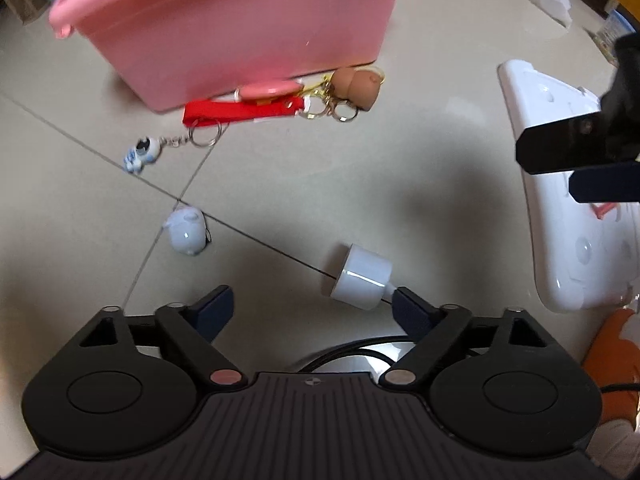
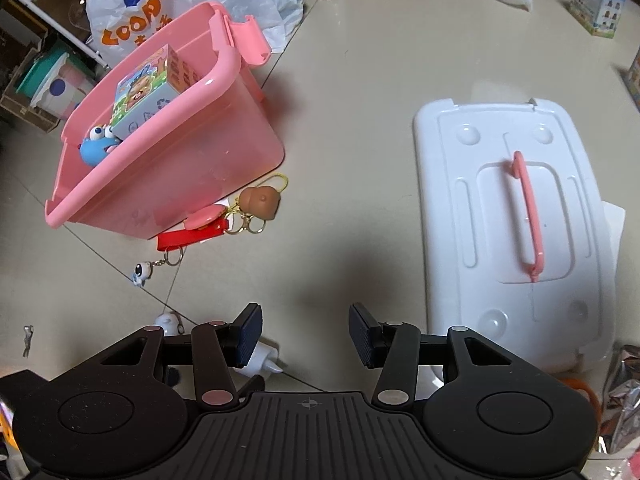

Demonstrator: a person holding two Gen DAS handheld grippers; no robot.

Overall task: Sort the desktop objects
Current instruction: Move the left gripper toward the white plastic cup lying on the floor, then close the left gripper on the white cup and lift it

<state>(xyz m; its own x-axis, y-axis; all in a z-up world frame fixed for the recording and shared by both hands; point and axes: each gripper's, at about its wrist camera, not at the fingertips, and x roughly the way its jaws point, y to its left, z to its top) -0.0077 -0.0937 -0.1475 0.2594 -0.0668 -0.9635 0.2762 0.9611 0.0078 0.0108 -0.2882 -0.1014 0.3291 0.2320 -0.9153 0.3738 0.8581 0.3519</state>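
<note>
While looking down through the left wrist view, keeping left gripper (image 1: 312, 304) spread wide, pinching nothing. Framing white cylinder (image 1: 362, 276) just above the right-hand fingertip, lower centre of frame; possibly touching its stubby end, though hard telling through the blur. Lying on its side there, smooth and glossy, so likely rolling if nudged. Leaving loose trinkets scattered on matte beige floor tiles (image 1: 420, 140): white pig figure (image 1: 186, 232) at mid left, astronaut keychain (image 1: 142, 152) above it, red strap (image 1: 240, 112) and rubbery brown bear charm (image 1: 356, 88) hard against the foot of the pink bin (image 1: 240, 32) at upper centre. Presumably waiting there for dropping inside.

Switching to the right wrist view: holding right gripper (image 2: 306, 334) with ribbed dark pads apart, gripping nothing, over bare tile at lower centre. Showing pink bin (image 2: 168, 160) at upper left, translucent plastic with rounded rim, already containing a printed carton (image 2: 148, 92) and a blue goggle-eyed toy (image 2: 98, 146). Resting white lid (image 2: 472, 184) flat at right, moulded and shiny with pink handle (image 2: 528, 216), set aside for keeping the bin's mouth free.
</note>
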